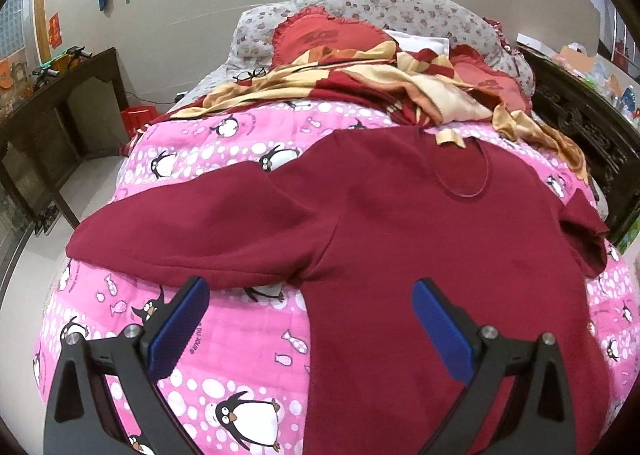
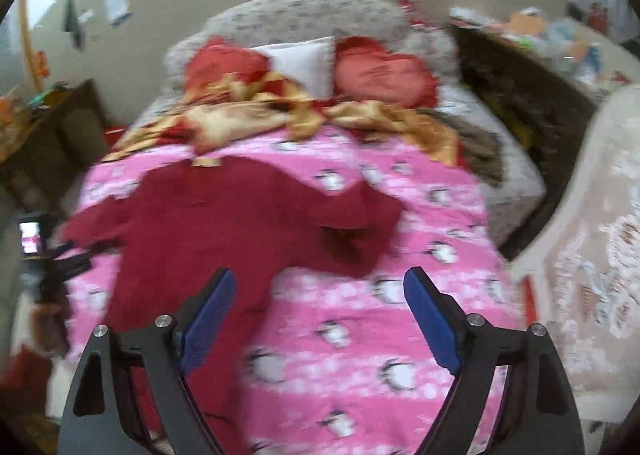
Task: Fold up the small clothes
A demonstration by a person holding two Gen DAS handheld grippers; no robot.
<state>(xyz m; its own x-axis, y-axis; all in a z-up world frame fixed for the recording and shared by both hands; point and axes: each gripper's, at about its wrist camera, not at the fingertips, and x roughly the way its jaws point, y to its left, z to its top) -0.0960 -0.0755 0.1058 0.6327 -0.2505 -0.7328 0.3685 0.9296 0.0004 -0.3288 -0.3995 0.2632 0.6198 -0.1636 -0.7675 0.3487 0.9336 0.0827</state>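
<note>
On the bed [image 1: 240, 335] my maroon top [image 1: 400, 255] lies spread, unfolded; left hand-held gripper [image 1: 310, 295] and right hand-held gripper [image 2: 318, 287] gape wide, empty.

I saw a dark red shirt [image 1: 400, 239] on a pink blanket [image 1: 224, 335] with black-and-white penguins. My gripper pads [image 1: 180, 331] were blue.

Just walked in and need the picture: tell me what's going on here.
A person holds a gripper in each hand over a bed. A dark red top lies spread flat on the pink penguin blanket, one sleeve already turned in. The left gripper and right gripper are both open above it, holding nothing.
</note>
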